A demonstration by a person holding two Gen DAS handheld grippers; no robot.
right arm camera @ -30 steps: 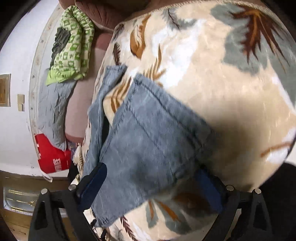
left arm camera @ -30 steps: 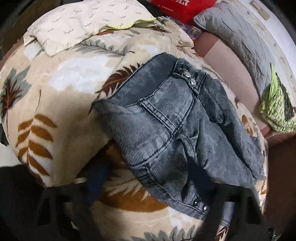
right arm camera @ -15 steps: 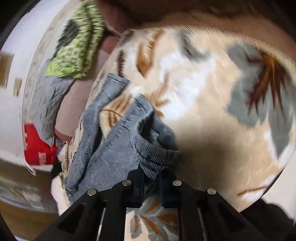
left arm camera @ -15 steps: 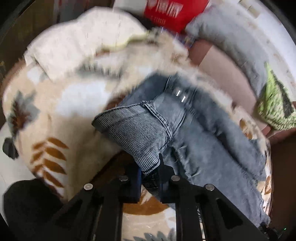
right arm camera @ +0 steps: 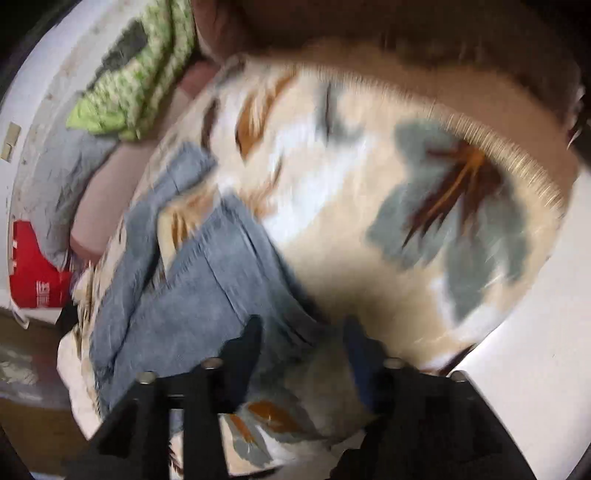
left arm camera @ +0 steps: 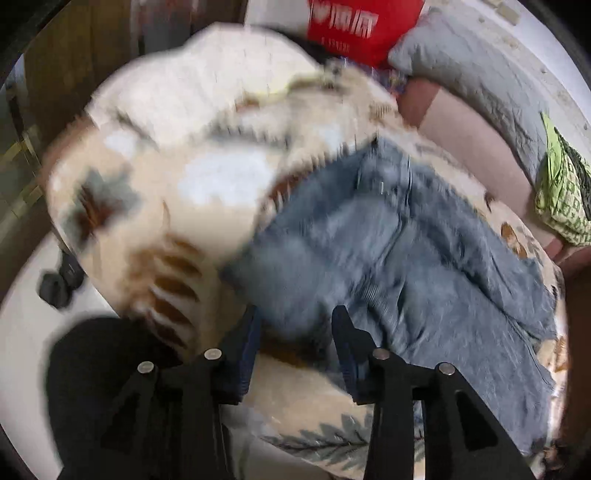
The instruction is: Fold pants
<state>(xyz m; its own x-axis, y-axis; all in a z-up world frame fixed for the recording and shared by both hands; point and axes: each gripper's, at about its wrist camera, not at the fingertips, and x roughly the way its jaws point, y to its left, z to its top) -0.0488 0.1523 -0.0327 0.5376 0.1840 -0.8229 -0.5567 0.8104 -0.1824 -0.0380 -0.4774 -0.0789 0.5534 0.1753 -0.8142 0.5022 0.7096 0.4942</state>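
Nearest in the left wrist view, the left gripper [left arm camera: 295, 332] is seen with its jaws parted and nothing between them; the near edge of the pants [left arm camera: 388, 258] lies just ahead of the fingertips, apparently not gripped. In the right wrist view, the right gripper [right arm camera: 301, 343] is likewise spread and empty, with a hem corner of the same garment [right arm camera: 207, 280] just ahead of its left finger.

One pair of grey-blue denim pants is counted, lying on one leaf-patterned blanket [left arm camera: 155, 206]. From the left gripper the garment runs forward and to the right; from the right gripper it runs forward and to the left. Its long axis is judged to lie roughly between the two grippers, the waist end nearer the left and the leg ends nearer the right. Neither gripper is clearly the nearer; each is placed at its own end. Both views are blurred, so exact contact cannot be confirmed. The next fold is judged to require a fresh grasp at either end.

Farther off, one pale pillow [left arm camera: 207, 77], one red bag [left arm camera: 354, 29], one grey quilted cushion [left arm camera: 476, 74] and one green patterned cloth [left arm camera: 561, 199] are noted.
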